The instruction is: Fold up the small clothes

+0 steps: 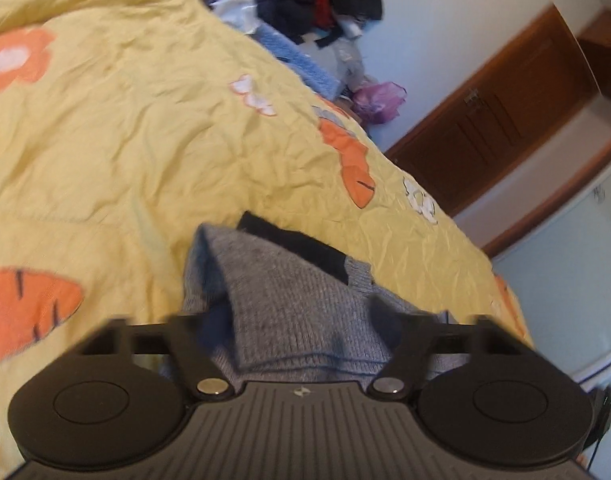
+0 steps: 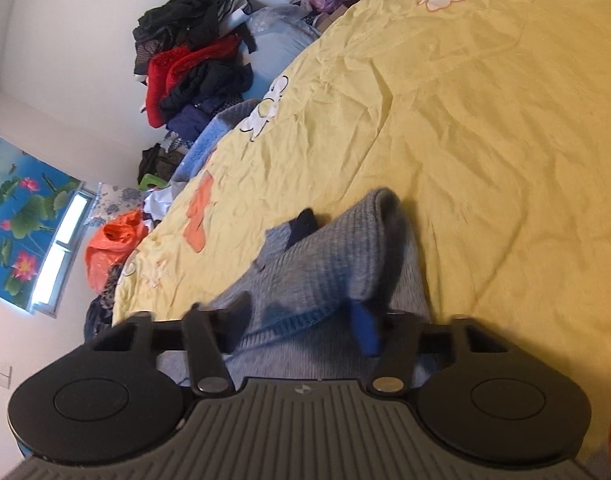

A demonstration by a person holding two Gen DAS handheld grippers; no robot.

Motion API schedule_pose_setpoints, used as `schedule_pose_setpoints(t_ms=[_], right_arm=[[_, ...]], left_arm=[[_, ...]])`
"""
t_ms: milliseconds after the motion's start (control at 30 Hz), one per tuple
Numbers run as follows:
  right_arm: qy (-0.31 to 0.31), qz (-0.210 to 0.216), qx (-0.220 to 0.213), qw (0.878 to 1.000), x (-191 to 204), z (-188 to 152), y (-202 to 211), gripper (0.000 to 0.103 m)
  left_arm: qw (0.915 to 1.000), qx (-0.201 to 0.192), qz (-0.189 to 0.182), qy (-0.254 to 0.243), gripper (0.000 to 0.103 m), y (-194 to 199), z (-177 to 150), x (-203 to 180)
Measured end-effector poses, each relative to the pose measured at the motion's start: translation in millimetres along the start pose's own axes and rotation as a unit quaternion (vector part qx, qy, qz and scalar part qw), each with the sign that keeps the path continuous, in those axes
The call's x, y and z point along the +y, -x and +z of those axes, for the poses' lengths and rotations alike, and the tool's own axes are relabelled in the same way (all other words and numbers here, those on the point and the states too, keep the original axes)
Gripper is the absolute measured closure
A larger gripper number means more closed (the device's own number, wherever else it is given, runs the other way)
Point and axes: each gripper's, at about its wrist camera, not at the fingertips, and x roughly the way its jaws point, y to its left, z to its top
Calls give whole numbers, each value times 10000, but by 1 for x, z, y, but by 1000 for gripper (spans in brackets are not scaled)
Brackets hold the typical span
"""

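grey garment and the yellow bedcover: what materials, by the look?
Grey garment: looks like knitted wool or acrylic, matte and slightly fuzzy; ribbed stitch rows show, with a black band at one edge. Yellow bedcover: looks like thin woven cotton or a blend, matte, finely creased all over, with orange and white printed or sewn-on shapes.

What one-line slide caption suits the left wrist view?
Left gripper lifting a grey knitted garment with a black band above a yellow carrot-print bedsheet.
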Motion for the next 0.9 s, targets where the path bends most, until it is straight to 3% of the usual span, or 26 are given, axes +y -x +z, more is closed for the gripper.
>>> schedule_pose_setpoints(t_ms=[67, 167, 233, 267, 333, 400, 433, 500, 533, 633, 733, 900], right_arm=[[-326, 198, 63, 9993, -4, 12, -10, 59], [-1224, 865, -372, 9880, -18, 32, -11, 59], [-1862, 950, -701, 9754, -29, 40, -7, 43], [-1970, 893, -771, 9733, -32, 40, -5, 30], [-1774, 808, -763, 9778, -31, 35, 1, 27], [-1400, 671, -523, 9865, -28, 22, 9, 27], [-1168, 644, -431, 9901, -27, 12, 15, 27], [-736, 600, -332, 9949, -24, -10, 34, 26], [-540, 561, -296, 9965, -24, -20, 45, 26], [-92, 433, -299, 9986, -29, -55, 83, 26], [78, 289, -256, 9992, -39, -87, 115, 26], [741, -21, -218, 9970, -32, -128, 134, 27]], left_arm=[[9999, 113, 31, -105, 93, -12, 9, -4], [9997, -198, 39, 135, 95, -20, 29, 0], [9972, -525, 16, 529, 95, -20, 42, 10], [9945, -546, 171, 872, 92, -22, 47, 19], [9850, -209, 214, 1699, 78, -29, 46, 42], [9791, -60, -6, 2031, 66, -26, 34, 57], [9813, -159, -61, 1916, 61, -17, 27, 57], [9873, -288, -4, 1561, 28, 8, 13, 51], [9892, -398, -20, 1408, 22, 23, 3, 48], [9912, -776, -56, 1070, 18, 70, -30, 42], [9924, -769, -83, 960, 18, 99, -66, 42], [9947, -690, 164, 740, 16, 113, -122, 38]])
